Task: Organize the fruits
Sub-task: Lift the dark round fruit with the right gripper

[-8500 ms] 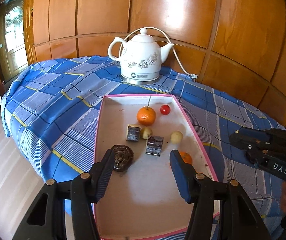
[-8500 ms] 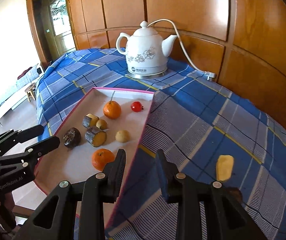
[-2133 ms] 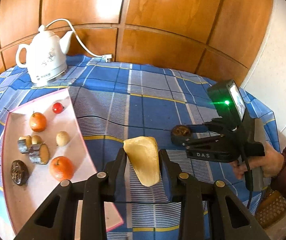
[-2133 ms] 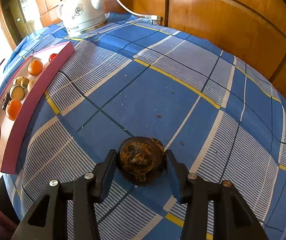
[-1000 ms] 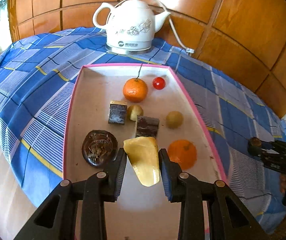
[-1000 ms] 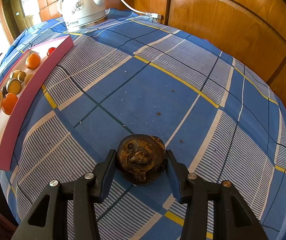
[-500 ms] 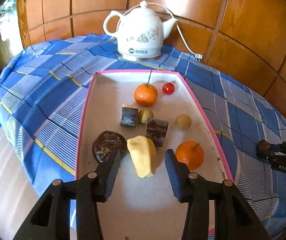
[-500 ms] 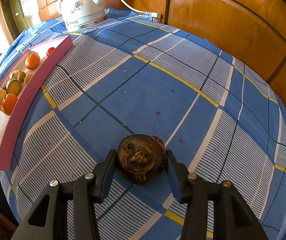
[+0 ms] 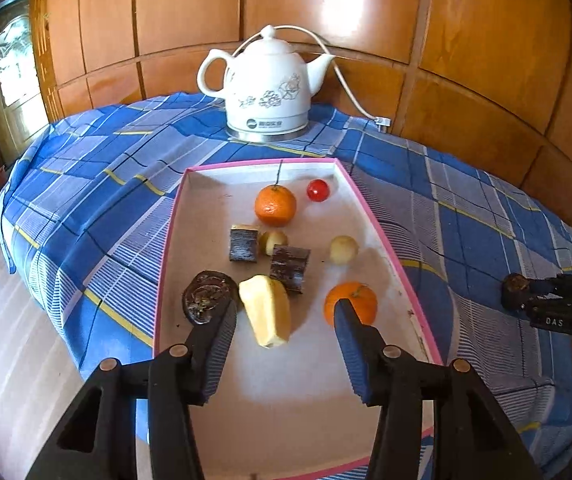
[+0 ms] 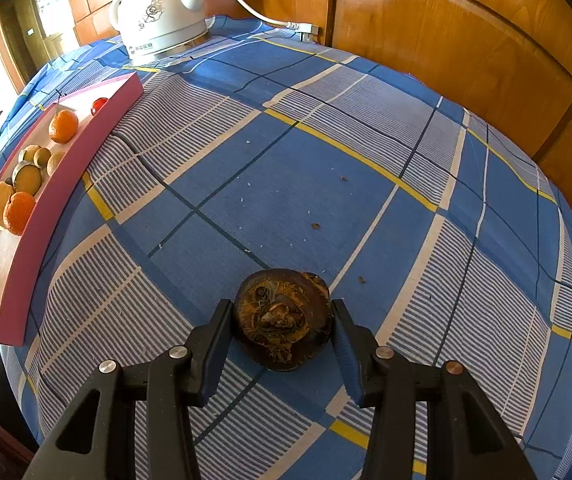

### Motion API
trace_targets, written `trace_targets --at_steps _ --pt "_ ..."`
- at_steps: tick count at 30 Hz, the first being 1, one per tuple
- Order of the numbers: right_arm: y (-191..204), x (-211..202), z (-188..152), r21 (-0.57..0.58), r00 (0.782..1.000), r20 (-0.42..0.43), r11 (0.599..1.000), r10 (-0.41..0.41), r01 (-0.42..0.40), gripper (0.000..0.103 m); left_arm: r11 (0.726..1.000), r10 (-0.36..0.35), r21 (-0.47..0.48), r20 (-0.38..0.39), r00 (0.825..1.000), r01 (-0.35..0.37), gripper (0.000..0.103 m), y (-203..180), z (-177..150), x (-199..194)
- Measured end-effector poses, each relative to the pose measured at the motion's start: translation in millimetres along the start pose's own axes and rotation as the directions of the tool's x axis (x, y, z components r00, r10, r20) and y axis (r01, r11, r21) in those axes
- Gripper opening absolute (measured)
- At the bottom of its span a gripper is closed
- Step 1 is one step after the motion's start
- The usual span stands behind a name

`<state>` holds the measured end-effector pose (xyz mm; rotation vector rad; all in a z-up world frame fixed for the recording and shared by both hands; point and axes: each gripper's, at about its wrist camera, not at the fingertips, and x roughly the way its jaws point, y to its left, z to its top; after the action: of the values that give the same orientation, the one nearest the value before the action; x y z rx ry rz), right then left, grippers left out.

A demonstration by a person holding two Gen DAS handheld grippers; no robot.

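The fruits lie in a pink-rimmed tray [image 9: 370, 216] on a blue checked cloth [image 10: 286, 168]; a pale yellow wedge [image 9: 267, 310] rests on the tray floor beside a dark round piece [image 9: 205, 296], with two oranges, a red berry and dark chunks around it; the left gripper [image 9: 283, 320] hangs over the wedge, its jaws opening and clear of it on both sides; the right gripper [image 10: 281, 322] pinches a brown shrivelled fruit [image 10: 281, 316] against the cloth, well apart from the tray; a white kettle [image 9: 267, 84] stands behind.
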<state>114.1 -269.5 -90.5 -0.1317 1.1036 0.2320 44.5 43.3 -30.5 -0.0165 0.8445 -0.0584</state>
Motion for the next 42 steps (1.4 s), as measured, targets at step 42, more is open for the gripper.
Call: trace_targets --at_steps 42 --pt "17.2 -2.8 -2.2 -0.08 1.0 -0.005 0.997 0.004 -0.004 0.048 0.999 -0.015 0.031 0.01 1.0 0.015 0.052 -13.0 -1.8 -6.5"
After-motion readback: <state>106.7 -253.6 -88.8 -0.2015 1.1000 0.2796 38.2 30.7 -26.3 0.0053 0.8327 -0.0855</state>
